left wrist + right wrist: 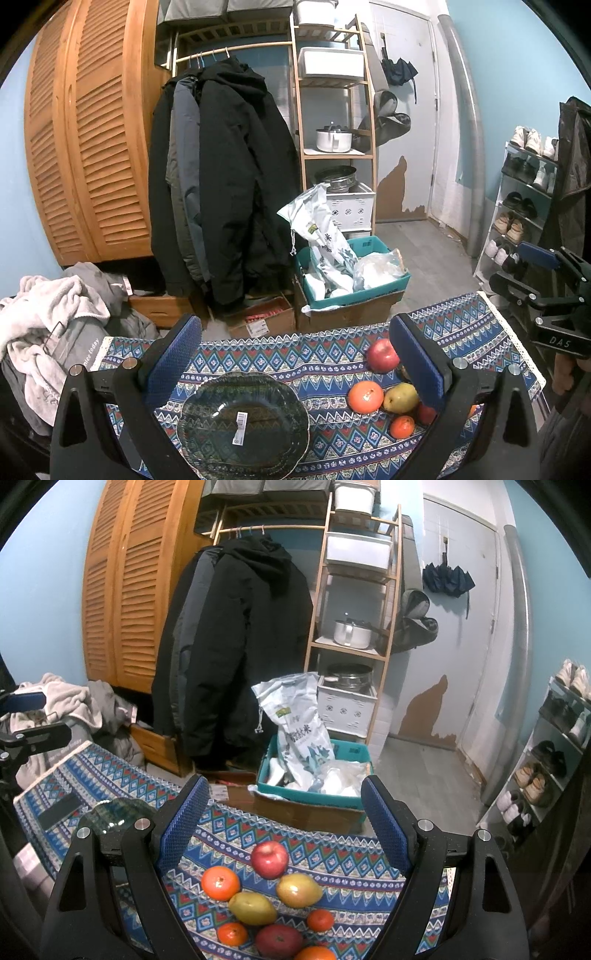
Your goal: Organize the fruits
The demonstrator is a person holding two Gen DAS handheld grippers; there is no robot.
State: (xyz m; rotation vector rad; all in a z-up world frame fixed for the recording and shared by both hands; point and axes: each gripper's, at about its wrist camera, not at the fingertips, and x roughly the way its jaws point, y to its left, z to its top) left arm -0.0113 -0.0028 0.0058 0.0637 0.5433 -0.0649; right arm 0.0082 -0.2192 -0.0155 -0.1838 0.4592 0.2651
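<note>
Only label in glass plate; fruits outside.

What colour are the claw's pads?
Blue, with a dotted grip texture on the pads; clearest in the right wrist view.

Bare patterned desk separates the glass plate from the tightly clustered fruit pile; cardboard boxes crowd the far edge.
</note>
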